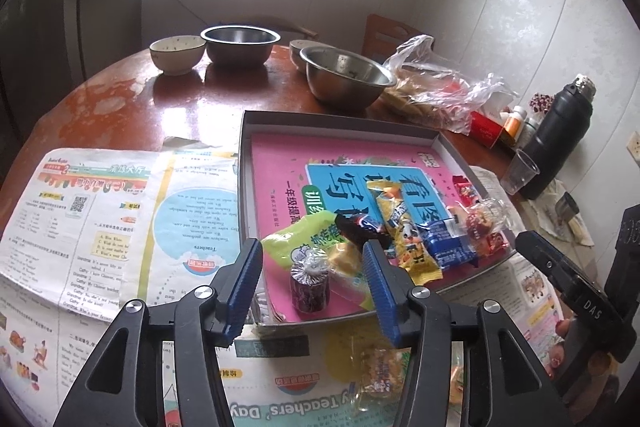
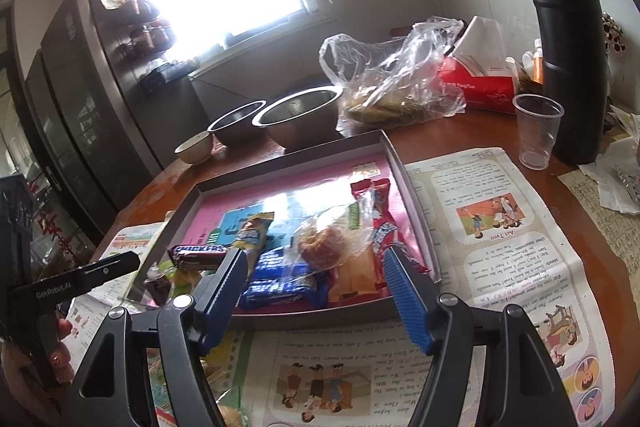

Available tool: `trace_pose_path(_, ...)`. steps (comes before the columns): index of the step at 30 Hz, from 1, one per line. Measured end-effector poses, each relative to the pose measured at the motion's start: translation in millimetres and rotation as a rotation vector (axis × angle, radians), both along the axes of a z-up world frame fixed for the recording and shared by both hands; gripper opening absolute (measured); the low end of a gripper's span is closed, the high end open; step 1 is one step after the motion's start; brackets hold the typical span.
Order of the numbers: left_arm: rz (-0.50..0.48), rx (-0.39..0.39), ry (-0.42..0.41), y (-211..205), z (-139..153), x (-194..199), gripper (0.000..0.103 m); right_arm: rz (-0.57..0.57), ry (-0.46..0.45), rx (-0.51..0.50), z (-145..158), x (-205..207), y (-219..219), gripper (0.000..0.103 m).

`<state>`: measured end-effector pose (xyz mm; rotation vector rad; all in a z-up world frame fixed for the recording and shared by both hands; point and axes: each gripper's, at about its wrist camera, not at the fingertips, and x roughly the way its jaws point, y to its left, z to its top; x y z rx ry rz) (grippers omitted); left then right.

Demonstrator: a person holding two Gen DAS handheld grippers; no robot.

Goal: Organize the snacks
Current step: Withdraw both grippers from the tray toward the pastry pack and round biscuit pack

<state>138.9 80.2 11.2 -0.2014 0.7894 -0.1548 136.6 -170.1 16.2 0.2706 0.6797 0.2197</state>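
A shallow grey tray [image 1: 245,163] lined with a pink book holds several snacks. My left gripper [image 1: 311,245] is open over its near corner. A purple jelly cup [image 1: 310,285] with a foil lid stands between the blue pads, touching neither. Behind it lie a green packet [image 1: 298,239], a Snickers bar [image 1: 362,227], a yellow bar [image 1: 400,227] and a blue cookie packet [image 1: 444,241]. My right gripper [image 2: 316,253] is open above the tray's [image 2: 404,187] near edge, over the cookie packet [image 2: 280,279] and a clear-wrapped pastry [image 2: 324,243], gripping nothing.
Newspaper [image 1: 100,219] covers the round red table around the tray, and a wrapped candy [image 1: 382,371] lies on it below my left gripper. Two steel bowls [image 1: 240,45], a ceramic bowl [image 1: 178,55] and a plastic bag [image 1: 436,87] stand behind. At the right are a plastic cup [image 2: 536,131] and a black flask [image 2: 568,47].
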Motion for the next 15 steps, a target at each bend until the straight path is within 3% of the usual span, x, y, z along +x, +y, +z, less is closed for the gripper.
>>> trace_pose_path(15, -0.073, 0.021, 0.000, -22, 9, -24, 0.059, 0.074, -0.034, -0.039, 10, -35, 15, 0.071)
